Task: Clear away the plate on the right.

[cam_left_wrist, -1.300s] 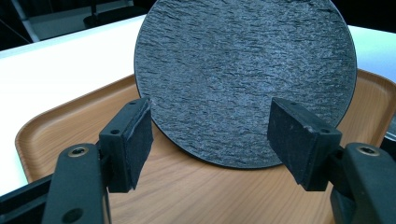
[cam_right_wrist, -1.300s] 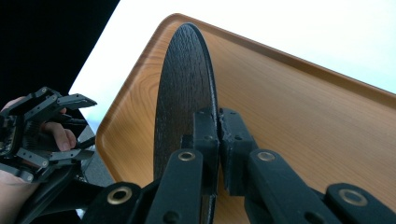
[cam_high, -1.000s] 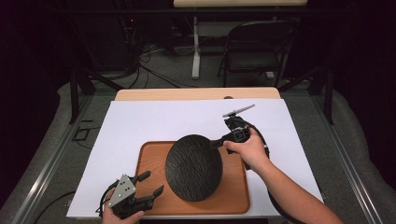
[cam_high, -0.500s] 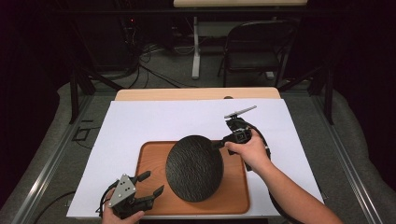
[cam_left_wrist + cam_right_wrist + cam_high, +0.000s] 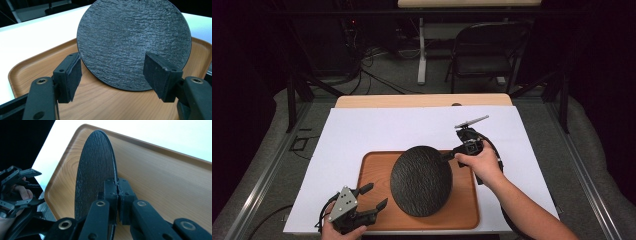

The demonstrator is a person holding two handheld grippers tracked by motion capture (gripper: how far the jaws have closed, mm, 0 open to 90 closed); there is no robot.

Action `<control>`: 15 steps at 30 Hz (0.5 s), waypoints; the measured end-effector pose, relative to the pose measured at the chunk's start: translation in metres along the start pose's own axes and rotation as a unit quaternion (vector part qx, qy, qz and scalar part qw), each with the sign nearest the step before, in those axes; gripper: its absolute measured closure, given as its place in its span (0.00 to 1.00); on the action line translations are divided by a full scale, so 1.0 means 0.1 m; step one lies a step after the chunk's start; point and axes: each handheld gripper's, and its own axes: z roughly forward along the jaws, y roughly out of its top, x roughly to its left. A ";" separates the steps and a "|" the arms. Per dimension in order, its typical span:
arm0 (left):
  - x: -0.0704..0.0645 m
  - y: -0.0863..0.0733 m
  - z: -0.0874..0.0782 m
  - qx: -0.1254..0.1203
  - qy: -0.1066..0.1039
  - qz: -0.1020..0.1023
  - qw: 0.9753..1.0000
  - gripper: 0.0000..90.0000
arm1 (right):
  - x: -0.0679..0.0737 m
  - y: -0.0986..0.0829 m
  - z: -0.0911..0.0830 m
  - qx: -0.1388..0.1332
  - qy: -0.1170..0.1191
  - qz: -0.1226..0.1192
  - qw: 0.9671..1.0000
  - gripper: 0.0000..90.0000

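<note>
Plate (image 5: 421,180): 1, on 1 tray (image 5: 464,210).

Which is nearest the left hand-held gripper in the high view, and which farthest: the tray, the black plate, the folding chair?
1. Tray: its near-left corner lies right beside the left hand-held gripper.
2. Black plate: tilted up over the tray's middle, to the gripper's right, pinched by the right hand-held gripper.
3. Folding chair: on the floor beyond the table's far right.
</note>
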 end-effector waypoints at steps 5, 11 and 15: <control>0.00 0.00 0.00 0.001 0.001 0.001 1.000 0.35 | -0.04 -0.03 -0.01 -0.001 0.002 0.006 1.000 0.97; 0.00 0.00 0.00 -0.001 0.000 0.000 1.000 0.35 | -0.06 -0.09 -0.02 -0.004 0.002 0.009 1.000 0.97; -0.01 0.00 0.00 0.000 0.000 0.001 1.000 0.35 | -0.10 -0.12 -0.02 -0.003 0.003 0.015 1.000 0.97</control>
